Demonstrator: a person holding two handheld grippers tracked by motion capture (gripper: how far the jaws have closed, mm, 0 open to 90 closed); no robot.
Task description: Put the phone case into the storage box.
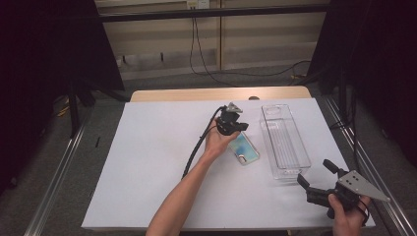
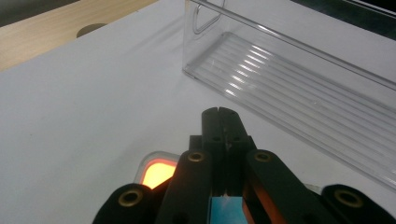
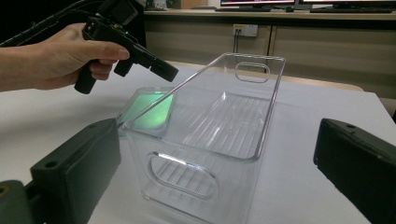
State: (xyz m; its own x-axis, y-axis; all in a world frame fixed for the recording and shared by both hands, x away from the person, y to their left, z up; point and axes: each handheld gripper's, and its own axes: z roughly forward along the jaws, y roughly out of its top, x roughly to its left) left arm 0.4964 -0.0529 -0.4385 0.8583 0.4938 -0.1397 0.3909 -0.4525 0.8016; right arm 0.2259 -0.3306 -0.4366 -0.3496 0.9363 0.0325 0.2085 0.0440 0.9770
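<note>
Phone case (image 1: 244, 149) lies just under my left gripper (image 2: 218, 112), jaws pressed together, perhaps touching it. Clear bin (image 1: 284, 142) sits ahead of my right gripper (image 1: 318, 177), jaws spread.

This looks like a lab or recording room, not a home. A wooden table (image 1: 216, 93) is covered by a plain white sheet (image 1: 157, 162), its far edge left bare. Black curtains (image 1: 44, 49) hang at both sides of the table, and metal rails (image 1: 54, 177) run along the grey carpeted floor (image 1: 162, 81) beside it. A black bar (image 1: 211, 13) crosses above the far edge. Cables (image 1: 201, 59) drop from a wall socket (image 1: 197, 4) down pale panelled walling. In the right gripper view, monitors (image 3: 299, 3) stand on a long bench (image 3: 280, 16) behind the table.
</note>
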